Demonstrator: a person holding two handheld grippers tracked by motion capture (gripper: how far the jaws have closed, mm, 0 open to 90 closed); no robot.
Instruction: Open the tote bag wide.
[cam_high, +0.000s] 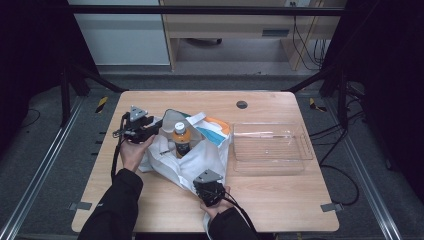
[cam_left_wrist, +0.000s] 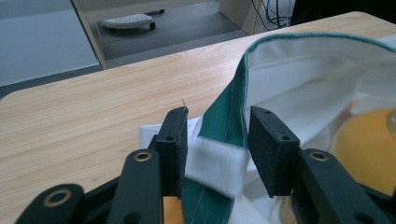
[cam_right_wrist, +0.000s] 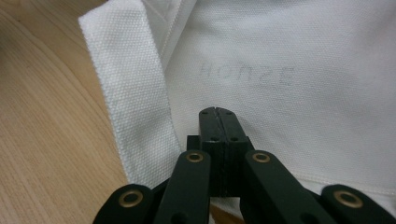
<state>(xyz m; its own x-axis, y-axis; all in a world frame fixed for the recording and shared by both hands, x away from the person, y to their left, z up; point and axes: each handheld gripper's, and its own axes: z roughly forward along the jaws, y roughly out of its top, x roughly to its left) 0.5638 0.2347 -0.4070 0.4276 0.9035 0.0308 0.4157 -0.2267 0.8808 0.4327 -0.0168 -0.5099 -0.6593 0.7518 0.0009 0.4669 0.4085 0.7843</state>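
A white cloth bag (cam_high: 202, 157) with a green-lined rim lies in the middle of the wooden table (cam_high: 280, 200). An orange-juice bottle (cam_high: 181, 136) with a white cap stands in its mouth. My left gripper (cam_high: 158, 126) is at the bag's left rim. In the left gripper view the left gripper (cam_left_wrist: 217, 144) is open, with the green rim (cam_left_wrist: 229, 112) and a white strap (cam_left_wrist: 215, 165) between the jaws, and the orange bottle (cam_left_wrist: 369, 144) at right. My right gripper (cam_high: 204, 181) is at the bag's near edge. The right gripper (cam_right_wrist: 217, 116) is shut, pads together over the white cloth (cam_right_wrist: 289, 56).
A clear plastic tray (cam_high: 295, 167) sits on the table right of the bag. A dark round cable hole (cam_high: 242, 104) is near the far edge. Teal and orange items (cam_high: 217, 127) lie at the bag's far side. Bare wood (cam_right_wrist: 42, 140) runs left of the bag.
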